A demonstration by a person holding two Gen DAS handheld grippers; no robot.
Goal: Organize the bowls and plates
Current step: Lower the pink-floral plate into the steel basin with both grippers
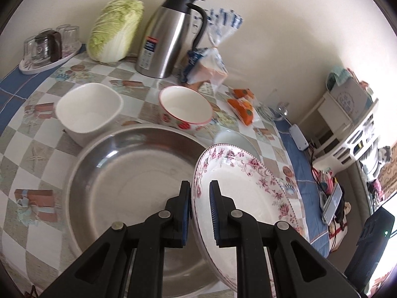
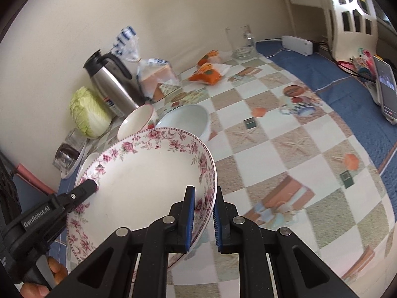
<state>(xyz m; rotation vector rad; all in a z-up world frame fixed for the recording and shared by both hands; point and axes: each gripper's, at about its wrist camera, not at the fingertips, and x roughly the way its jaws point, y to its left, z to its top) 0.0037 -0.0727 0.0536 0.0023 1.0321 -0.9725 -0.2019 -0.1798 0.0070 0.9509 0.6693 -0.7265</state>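
Plate (one, floral) held tilted above steel basin, both claws clamped on its rim: left claw, right claw. Three bowls on tabletop behind.

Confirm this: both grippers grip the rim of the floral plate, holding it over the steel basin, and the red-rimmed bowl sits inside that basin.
One detail is wrong. The red-rimmed bowl stands on the tablecloth beyond the steel basin, not inside it, as the left wrist view shows. The rest holds: the left gripper and right gripper each have their jaws on the rim of the floral plate.
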